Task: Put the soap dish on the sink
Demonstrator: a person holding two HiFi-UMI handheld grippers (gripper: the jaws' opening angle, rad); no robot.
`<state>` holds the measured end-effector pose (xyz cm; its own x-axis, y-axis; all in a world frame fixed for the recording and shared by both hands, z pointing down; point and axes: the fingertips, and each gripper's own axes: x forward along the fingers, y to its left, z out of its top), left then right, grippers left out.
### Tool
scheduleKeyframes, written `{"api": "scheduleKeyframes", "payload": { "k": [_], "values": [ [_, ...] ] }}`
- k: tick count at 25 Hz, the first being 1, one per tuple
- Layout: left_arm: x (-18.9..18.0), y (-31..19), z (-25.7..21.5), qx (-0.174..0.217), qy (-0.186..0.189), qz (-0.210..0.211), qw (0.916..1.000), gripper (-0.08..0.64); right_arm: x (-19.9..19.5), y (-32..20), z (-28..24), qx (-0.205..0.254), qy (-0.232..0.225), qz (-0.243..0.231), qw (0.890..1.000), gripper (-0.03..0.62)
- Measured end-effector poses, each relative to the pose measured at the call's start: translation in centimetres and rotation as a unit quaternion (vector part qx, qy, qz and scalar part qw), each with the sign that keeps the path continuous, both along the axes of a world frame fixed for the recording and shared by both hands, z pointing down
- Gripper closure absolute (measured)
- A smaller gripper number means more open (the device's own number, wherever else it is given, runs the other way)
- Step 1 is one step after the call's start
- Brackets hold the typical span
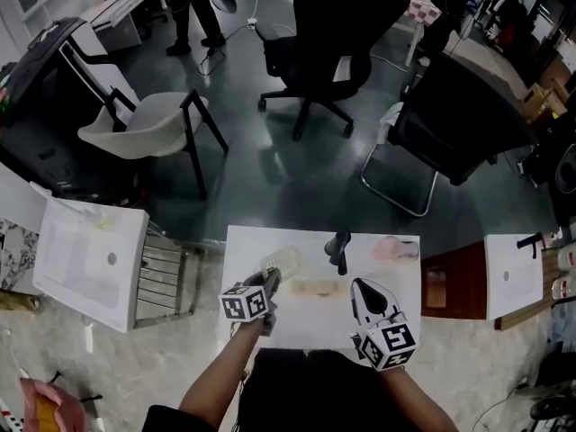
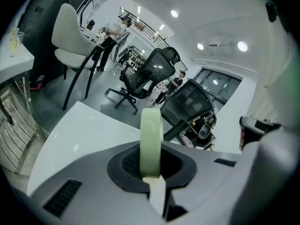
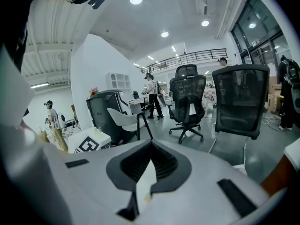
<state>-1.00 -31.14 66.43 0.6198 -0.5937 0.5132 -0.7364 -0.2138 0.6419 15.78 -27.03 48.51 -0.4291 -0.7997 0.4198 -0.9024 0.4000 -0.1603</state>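
My left gripper point(image 1: 272, 279) is shut on a pale green soap dish point(image 1: 283, 261) and holds it just above the white table top point(image 1: 270, 331), left of centre. In the left gripper view the soap dish point(image 2: 151, 139) stands edge-on, upright, clamped between the jaws of the left gripper point(image 2: 153, 178). My right gripper point(image 1: 360, 288) hovers over the table's right half; its jaws meet with nothing between them, which the right gripper view also shows for the right gripper point(image 3: 150, 149). A white sink basin point(image 1: 85, 259) with a drain hole stands to the table's left.
A black faucet-like fitting point(image 1: 338, 250) and a pink object point(image 1: 394, 248) sit at the table's far edge, and a beige object point(image 1: 315, 288) lies mid-table. A second white basin point(image 1: 513, 277) is at the right. Office chairs point(image 1: 324, 34) and a white chair point(image 1: 148, 124) stand beyond.
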Motion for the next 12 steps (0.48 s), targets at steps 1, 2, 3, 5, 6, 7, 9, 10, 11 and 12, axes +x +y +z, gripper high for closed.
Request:
{"api": "scheduleKeyframes", "payload": {
  "k": [1, 2, 3, 5, 6, 7, 9, 10, 11, 12],
  "values": [
    [-0.1, -0.6, 0.4, -0.002, -0.002, 0.004, 1.0, 0.531, -0.4, -0.4, 0.1, -0.002, -0.001, 0.0, 1.0, 0.594],
    [-0.2, -1.2, 0.7, -0.004, -0.004, 0.008, 1.0, 0.531, -0.8, -0.8, 0.3, -0.005, -0.001, -0.001, 1.0, 0.594],
    [-0.3, -1.7, 1.2, -0.008, -0.006, 0.013, 0.9999, 0.531, -1.2, -1.1, 0.5, -0.007, 0.001, -0.002, 1.0, 0.594],
    [-0.5, -2.5, 2.3, -0.018, -0.013, 0.024, 0.9995, 0.531, -2.1, -1.7, 1.0, -0.011, 0.009, -0.007, 1.0, 0.594],
    [-0.7, -2.9, 2.9, -0.022, -0.017, 0.03, 0.9992, 0.531, -2.5, -2.0, 1.3, -0.013, 0.012, -0.009, 1.0, 0.594],
    [-0.8, -3.3, 3.4, -0.024, -0.019, 0.034, 0.999, 0.531, -2.9, -2.4, 1.5, -0.015, 0.014, -0.011, 1.0, 0.594],
    [-1.2, -4.4, 4.2, -0.026, -0.021, 0.037, 0.9987, 0.531, -3.5, -3.3, 2.0, -0.02, 0.016, -0.013, 1.0, 0.594],
    [-1.5, -4.9, 4.5, -0.027, -0.024, 0.037, 0.9987, 0.531, -3.8, -3.6, 2.3, -0.022, 0.019, -0.013, 1.0, 0.594],
    [-1.8, -5.3, 4.9, -0.029, -0.026, 0.038, 0.9985, 0.531, -4.1, -3.9, 2.5, -0.023, 0.021, -0.014, 0.999, 0.594],
    [-2.1, -5.7, 5.4, -0.033, -0.028, 0.041, 0.9982, 0.531, -4.4, -4.1, 2.7, -0.025, 0.024, -0.015, 0.999, 0.594]
  ]
}}
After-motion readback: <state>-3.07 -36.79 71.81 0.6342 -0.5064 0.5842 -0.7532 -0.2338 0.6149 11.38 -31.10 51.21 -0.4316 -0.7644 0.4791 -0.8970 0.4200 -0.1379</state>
